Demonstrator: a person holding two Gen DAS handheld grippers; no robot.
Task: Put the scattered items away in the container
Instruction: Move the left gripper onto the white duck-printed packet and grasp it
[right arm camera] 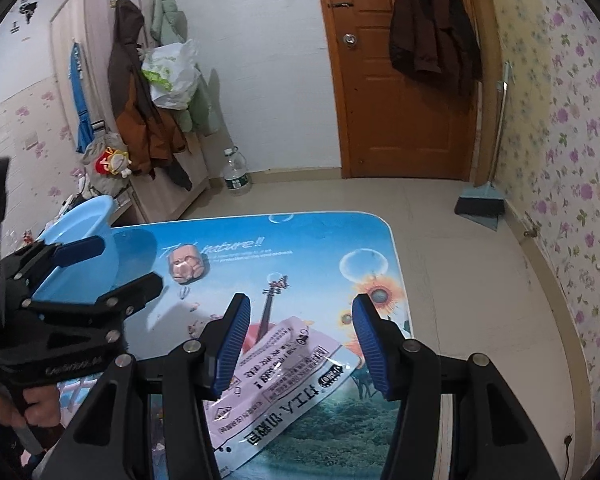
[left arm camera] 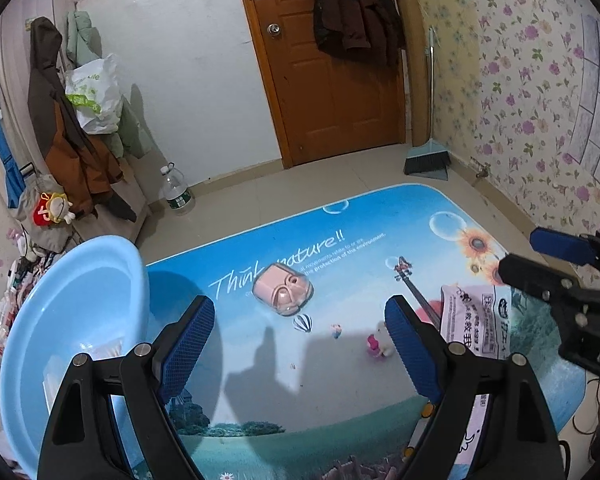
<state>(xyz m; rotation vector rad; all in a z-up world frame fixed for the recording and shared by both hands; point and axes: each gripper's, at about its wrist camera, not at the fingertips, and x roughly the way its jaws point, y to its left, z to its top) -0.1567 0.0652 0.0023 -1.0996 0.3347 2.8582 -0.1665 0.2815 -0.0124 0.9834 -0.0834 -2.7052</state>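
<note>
Packet looks thin, light, floppy and shiny, so it may slip; I think its edge low in the right view is the best spot to pinch. It is pale pink with black writing and lies flat on the desk, under the open, empty right hand-held gripper. The left hand-held gripper is open too, near the little pink case and the blue bowl at the left.
</note>
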